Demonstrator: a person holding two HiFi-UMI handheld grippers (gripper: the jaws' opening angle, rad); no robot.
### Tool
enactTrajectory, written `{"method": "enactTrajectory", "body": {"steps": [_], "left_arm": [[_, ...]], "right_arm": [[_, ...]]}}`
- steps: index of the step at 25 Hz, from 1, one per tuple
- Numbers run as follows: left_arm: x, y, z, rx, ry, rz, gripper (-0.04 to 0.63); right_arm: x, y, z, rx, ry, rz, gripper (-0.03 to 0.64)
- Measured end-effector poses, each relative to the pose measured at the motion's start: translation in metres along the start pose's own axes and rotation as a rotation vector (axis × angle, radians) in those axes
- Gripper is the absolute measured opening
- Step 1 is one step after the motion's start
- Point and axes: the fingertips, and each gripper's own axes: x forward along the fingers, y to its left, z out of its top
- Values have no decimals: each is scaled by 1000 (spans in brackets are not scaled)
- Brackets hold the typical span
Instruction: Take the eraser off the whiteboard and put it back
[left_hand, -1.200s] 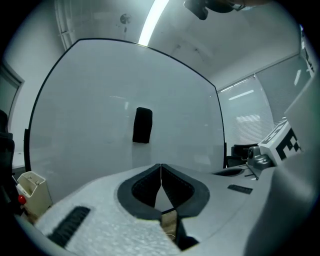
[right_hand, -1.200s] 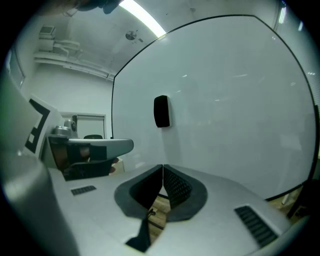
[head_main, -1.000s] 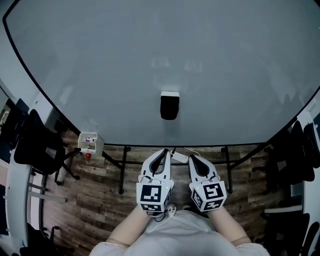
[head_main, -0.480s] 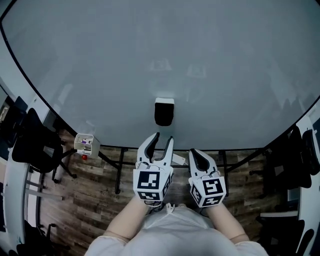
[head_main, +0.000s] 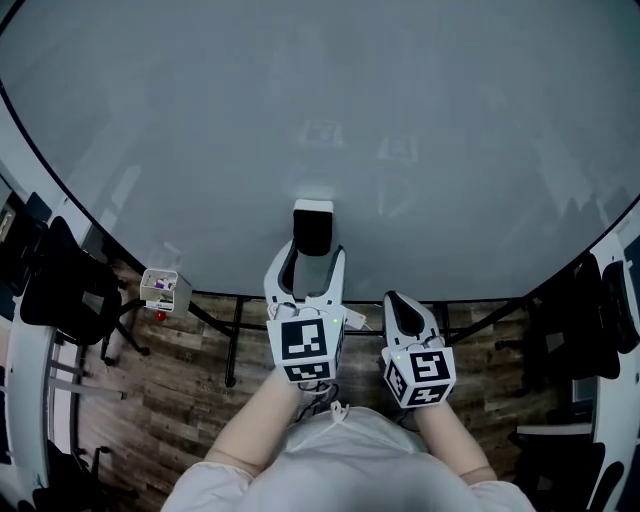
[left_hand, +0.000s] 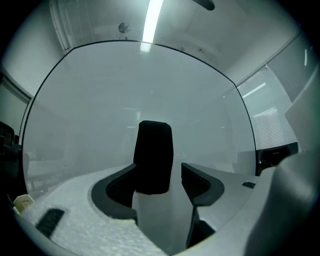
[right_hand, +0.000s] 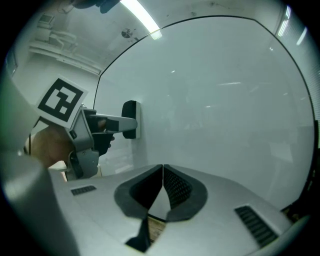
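Observation:
A black eraser (head_main: 312, 228) with a white backing sticks to the large whiteboard (head_main: 400, 120), low and near its middle. My left gripper (head_main: 310, 262) reaches level at it. Its jaws are opening and stand on either side of the eraser's lower part. In the left gripper view the eraser (left_hand: 154, 155) fills the gap between the dark pads (left_hand: 120, 182), with a slit of board showing on the right side. My right gripper (head_main: 400, 303) hangs lower and to the right, shut and empty. From the right gripper view (right_hand: 163, 170) the left gripper (right_hand: 107, 122) meets the eraser (right_hand: 131, 119).
Black office chairs stand at the left (head_main: 70, 290) and right (head_main: 590, 300) of the board. A small white box (head_main: 160, 288) with bits in it hangs at the board's lower left corner. The board's stand legs (head_main: 235, 340) rest on a wooden floor.
My left gripper has risen toward the board, opened its jaws and come around the eraser. The right gripper has edged forward, still shut.

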Motion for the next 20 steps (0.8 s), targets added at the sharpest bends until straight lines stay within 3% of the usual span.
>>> {"method": "enactTrajectory", "body": {"steps": [6,10,20], "left_arm": [[6,13,5,-6,-5,62,285],[18,9,5,8,15,37,293],[24,9,7,40,-7,74,279]], "right_arm": [[3,-11,2,11,-4,-18,28],[5,-14,-1,16,-1,-15,28],[5,-26,-2,24,6,-25,28]]}}
